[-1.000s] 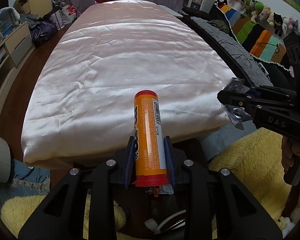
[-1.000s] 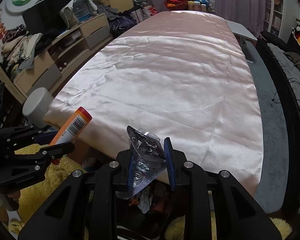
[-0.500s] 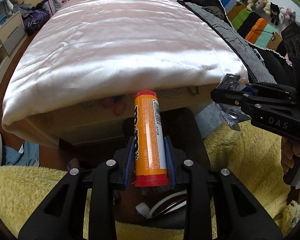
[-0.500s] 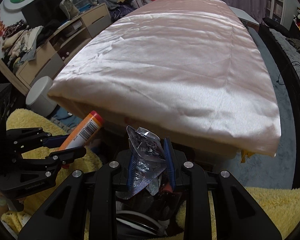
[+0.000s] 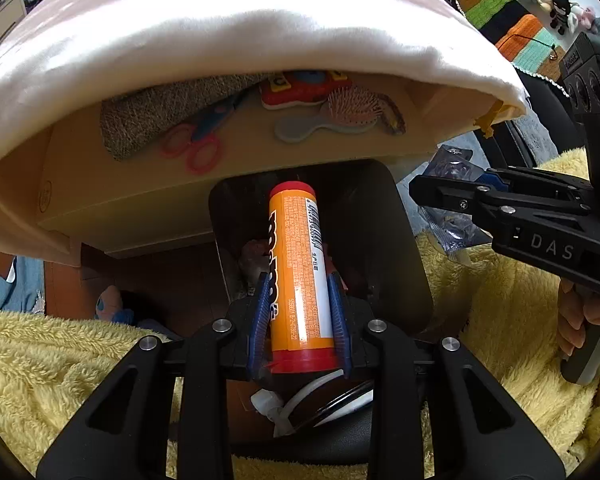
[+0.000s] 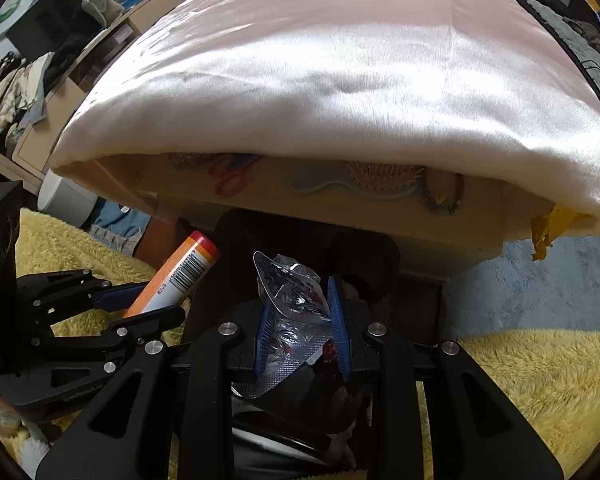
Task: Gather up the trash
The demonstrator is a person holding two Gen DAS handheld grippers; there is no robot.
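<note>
My left gripper (image 5: 300, 312) is shut on an orange tube with red caps (image 5: 298, 264), held over the open black trash bin (image 5: 404, 248). The tube also shows in the right wrist view (image 6: 176, 280), with the left gripper (image 6: 140, 300) at the left. My right gripper (image 6: 302, 328) is shut on a crumpled clear blister pack (image 6: 292, 300), also over the bin (image 6: 380, 248). In the left wrist view the right gripper (image 5: 440, 188) holds the pack (image 5: 452, 168) just right of the bin. Other trash lies inside the bin.
The bin stands on the floor under the end of a bed with a pink sheet (image 5: 220, 20). A shelf below the mattress holds scissors (image 5: 196, 144) and a hairbrush (image 5: 348, 112). A yellow fluffy rug (image 5: 60, 360) surrounds the bin.
Both grippers have dropped from above the bed down to the bin at its foot, each still holding its item.
</note>
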